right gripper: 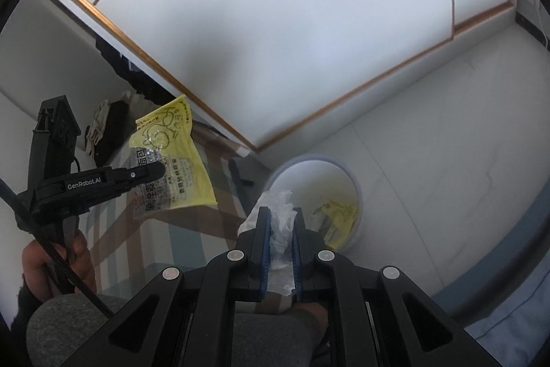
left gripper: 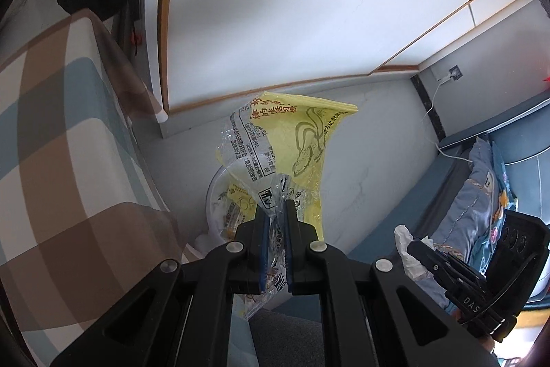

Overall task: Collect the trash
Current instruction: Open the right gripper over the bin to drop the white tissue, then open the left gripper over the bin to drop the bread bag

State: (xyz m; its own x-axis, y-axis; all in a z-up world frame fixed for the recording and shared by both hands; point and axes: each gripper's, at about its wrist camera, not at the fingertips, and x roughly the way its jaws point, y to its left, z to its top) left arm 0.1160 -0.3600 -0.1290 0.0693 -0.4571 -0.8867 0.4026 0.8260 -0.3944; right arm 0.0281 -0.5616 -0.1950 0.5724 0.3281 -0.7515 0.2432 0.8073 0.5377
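Trash: your left gripper (left gripper: pixel 275 212) pinches the yellow wrapper (left gripper: pixel 292 140) by its clear end, so it dangles over the white bin (right gripper: pixel 355 191). Right gripper (right gripper: pixel 281 222) clamps the crumpled tissue (right gripper: pixel 280 205), aimed binward. Another wrapper (right gripper: pixel 338 212) already lies inside.

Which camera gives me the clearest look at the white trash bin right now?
The right wrist view: the white trash bin shows its open rim and a yellow wrapper inside. In the left wrist view, the bin is mostly hidden behind the held yellow wrapper.
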